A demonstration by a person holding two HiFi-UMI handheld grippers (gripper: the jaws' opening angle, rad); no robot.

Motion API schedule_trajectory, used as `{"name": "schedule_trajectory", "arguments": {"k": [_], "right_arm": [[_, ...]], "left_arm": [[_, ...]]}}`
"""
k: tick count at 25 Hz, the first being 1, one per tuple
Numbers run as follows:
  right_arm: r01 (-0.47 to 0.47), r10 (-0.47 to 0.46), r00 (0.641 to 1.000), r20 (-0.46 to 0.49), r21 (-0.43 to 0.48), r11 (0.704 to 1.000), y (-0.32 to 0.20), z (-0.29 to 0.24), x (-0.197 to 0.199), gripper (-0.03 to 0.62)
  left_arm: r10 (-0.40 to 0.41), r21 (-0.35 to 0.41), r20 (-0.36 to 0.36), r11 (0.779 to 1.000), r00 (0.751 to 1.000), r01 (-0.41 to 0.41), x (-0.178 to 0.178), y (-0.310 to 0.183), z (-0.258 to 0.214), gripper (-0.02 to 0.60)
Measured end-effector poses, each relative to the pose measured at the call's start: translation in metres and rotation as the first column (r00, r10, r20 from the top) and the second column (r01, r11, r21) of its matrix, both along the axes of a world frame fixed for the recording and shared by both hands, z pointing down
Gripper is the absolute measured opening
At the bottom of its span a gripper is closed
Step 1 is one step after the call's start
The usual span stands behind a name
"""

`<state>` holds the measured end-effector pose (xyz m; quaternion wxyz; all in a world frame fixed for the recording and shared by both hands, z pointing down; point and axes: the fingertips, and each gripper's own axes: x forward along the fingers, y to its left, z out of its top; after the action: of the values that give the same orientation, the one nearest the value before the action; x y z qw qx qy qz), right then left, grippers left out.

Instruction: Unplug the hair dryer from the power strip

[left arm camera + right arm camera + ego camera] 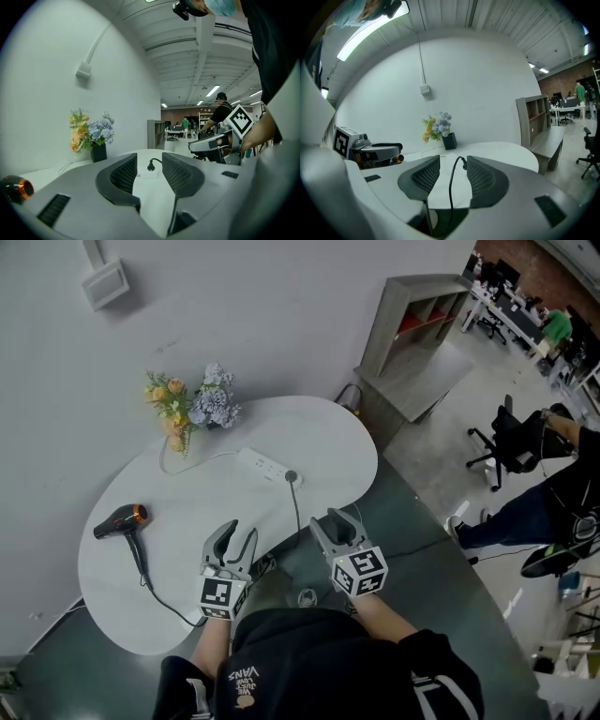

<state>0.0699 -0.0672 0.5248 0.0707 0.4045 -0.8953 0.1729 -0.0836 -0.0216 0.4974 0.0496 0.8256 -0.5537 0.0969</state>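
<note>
A black hair dryer (122,519) with an orange nozzle lies at the left of the white table (328,442). Its black cord (298,512) runs off the table's near edge and back up to a black plug (291,477), seated in the white power strip (262,465). My left gripper (238,531) hovers open over the near table edge, with the plug (151,165) far off between its jaws. Beside it my right gripper (325,518) is also open. The cord (451,187) and plug (463,162) show beyond its jaws, untouched.
A vase of flowers (187,409) stands at the back of the table by the wall. A grey shelf unit (412,334) is at the right rear. A person and an office chair (511,442) are off to the right on the grey floor.
</note>
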Motion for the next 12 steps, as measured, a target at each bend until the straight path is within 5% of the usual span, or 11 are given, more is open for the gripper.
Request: {"name": "schedule_trajectory", "arguments": {"k": [12], "right_arm": [[-0.074, 0.074, 0.997, -0.023, -0.017, 0.997, -0.057, 0.019, -0.025, 0.166]], "left_arm": [[0.142, -0.034, 0.038, 0.989, 0.989, -0.141, -0.009, -0.064, 0.017, 0.161]]}}
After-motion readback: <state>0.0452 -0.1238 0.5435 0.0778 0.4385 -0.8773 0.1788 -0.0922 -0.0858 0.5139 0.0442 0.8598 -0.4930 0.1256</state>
